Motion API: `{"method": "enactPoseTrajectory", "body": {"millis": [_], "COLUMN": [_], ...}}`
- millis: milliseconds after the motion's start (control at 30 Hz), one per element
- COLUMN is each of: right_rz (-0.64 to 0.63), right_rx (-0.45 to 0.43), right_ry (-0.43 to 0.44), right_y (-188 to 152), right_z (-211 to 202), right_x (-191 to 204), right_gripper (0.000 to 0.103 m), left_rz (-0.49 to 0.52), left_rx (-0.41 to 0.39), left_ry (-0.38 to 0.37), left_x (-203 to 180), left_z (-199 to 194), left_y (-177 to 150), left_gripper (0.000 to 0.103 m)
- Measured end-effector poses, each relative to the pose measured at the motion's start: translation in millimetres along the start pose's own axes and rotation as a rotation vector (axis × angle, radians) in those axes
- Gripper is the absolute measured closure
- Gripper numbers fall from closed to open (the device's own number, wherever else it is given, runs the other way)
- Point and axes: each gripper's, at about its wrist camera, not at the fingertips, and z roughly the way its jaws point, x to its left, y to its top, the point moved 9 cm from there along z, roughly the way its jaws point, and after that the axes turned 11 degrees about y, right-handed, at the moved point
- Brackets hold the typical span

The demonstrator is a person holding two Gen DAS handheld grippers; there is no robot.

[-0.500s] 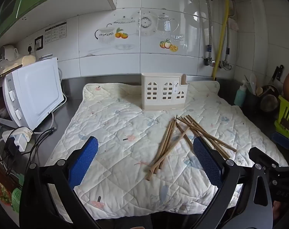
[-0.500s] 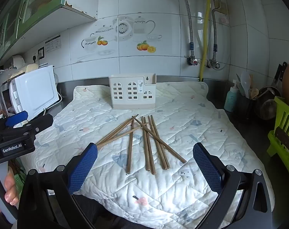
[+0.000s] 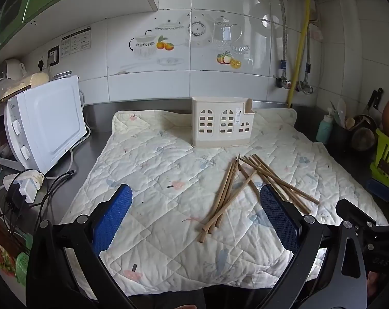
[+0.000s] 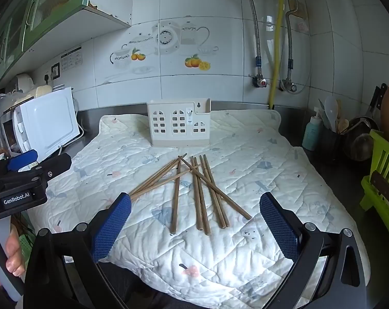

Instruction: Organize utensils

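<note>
Several wooden chopsticks [image 4: 194,190] lie loose in a crossed pile on a quilted white mat [image 4: 246,244]; they also show in the left wrist view [image 3: 246,185]. A cream utensil holder [image 4: 179,123] with window cut-outs stands upright behind them, also in the left wrist view [image 3: 222,121]. My right gripper [image 4: 194,221] is open and empty, held just in front of the near ends of the chopsticks. My left gripper [image 3: 194,213] is open and empty, held left of the pile; it also shows at the left edge of the right wrist view [image 4: 27,177].
A white microwave [image 3: 40,128] and tangled cables [image 3: 22,190] stand left of the mat. At the right are a teal bottle [image 4: 311,134], a dark pot of utensils [image 4: 333,134] and a green rack [image 4: 382,180]. Tiled wall with pipes behind.
</note>
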Motion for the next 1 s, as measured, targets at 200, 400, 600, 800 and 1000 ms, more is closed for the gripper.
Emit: {"method": "enactPoseTrajectory", "body": {"millis": [200, 400, 600, 800, 1000], "right_rz": [0.002, 0.003, 0.003, 0.004, 0.003], "right_rx": [0.000, -0.001, -0.002, -0.003, -0.002], "right_ry": [0.000, 0.002, 0.003, 0.003, 0.001], "right_y": [-1.2, 0.5, 0.3, 0.6, -0.7], "right_z": [0.2, 0.2, 0.0, 0.3, 3.2], "right_x": [-1.5, -1.3, -1.6, -1.4, -1.2], "right_gripper": [0.006, 0.006, 0.006, 0.006, 0.006], "left_rz": [-0.003, 0.000, 0.011, 0.044, 0.057], "left_rx": [0.006, 0.010, 0.000, -0.011, -0.001], "left_ry": [-0.002, -0.006, -0.021, -0.032, -0.060], "left_x": [3.8, 2.9, 1.7, -2.7, -2.2], "left_z": [5.7, 5.0, 2.6, 1.7, 4.0], "left_y": [-1.9, -3.0, -3.0, -2.7, -6.4], "left_gripper": [0.005, 0.005, 0.005, 0.005, 0.005]}}
